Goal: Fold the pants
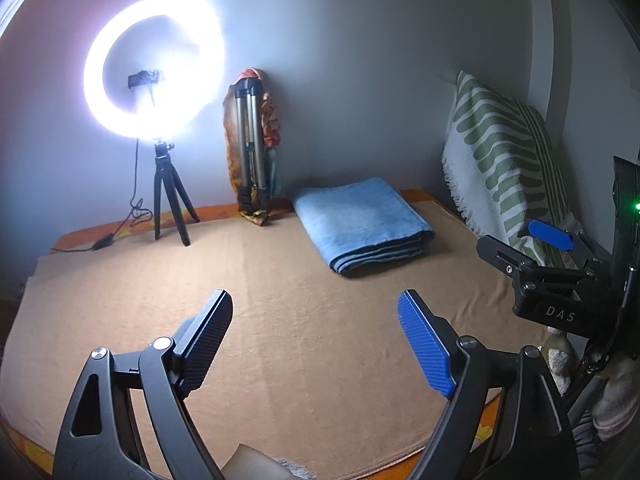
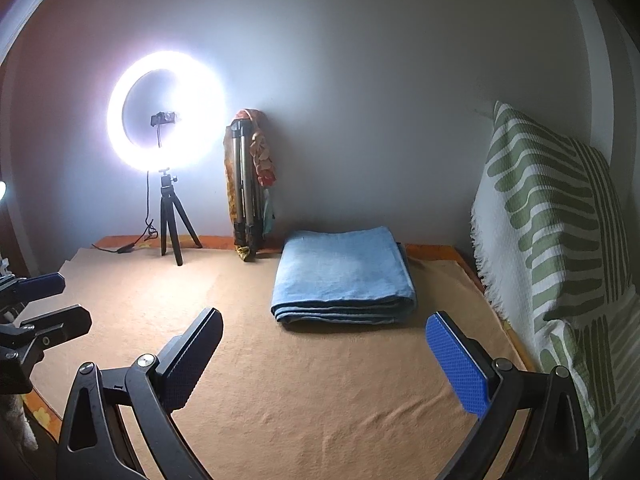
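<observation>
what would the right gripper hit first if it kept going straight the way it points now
Probably the tan blanket just short of the folded blue pants; the open right gripper tilts downward. Depth is unclear.

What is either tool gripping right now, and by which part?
Nothing. The left tool and the right tool both stand open over the tan cloth, and the folded blue pants lie untouched beyond them.

Light blue folded pants (image 2: 344, 276) lie on a tan cloth (image 2: 304, 392); the pillow (image 2: 560, 248) is white with green stripes and blotches.
</observation>
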A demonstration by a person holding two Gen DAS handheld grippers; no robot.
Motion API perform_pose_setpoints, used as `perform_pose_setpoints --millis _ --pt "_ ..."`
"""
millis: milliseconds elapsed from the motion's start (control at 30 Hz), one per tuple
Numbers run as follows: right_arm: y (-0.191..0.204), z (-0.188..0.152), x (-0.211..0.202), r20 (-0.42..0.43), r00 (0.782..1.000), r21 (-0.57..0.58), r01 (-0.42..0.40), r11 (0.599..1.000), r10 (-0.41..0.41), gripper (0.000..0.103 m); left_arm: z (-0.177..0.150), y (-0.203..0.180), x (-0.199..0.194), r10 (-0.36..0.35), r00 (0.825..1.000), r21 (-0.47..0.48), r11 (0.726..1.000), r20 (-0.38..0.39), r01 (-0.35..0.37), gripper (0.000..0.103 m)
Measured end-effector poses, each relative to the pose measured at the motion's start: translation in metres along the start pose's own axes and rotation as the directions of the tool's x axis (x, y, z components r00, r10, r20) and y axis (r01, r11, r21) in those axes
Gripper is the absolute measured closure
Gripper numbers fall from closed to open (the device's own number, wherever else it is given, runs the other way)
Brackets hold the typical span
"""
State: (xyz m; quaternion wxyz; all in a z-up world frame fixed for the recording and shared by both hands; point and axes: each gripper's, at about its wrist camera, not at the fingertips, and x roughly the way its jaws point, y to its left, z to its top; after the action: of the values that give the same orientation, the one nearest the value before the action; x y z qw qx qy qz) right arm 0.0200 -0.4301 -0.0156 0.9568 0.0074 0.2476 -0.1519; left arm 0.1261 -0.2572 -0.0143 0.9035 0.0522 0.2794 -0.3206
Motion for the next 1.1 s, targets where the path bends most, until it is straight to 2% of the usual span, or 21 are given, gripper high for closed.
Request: perform_pose_setpoints --millis 1100 --pt "0.0001 -0.0007 0.004 -0.008 1.0 0.013 -0.007 1.0 0.007 0.0 -0.0005 -0.0021 -0.0005 -0.005 1.0 -0.009 1.0 -0.005 0.005 0.017"
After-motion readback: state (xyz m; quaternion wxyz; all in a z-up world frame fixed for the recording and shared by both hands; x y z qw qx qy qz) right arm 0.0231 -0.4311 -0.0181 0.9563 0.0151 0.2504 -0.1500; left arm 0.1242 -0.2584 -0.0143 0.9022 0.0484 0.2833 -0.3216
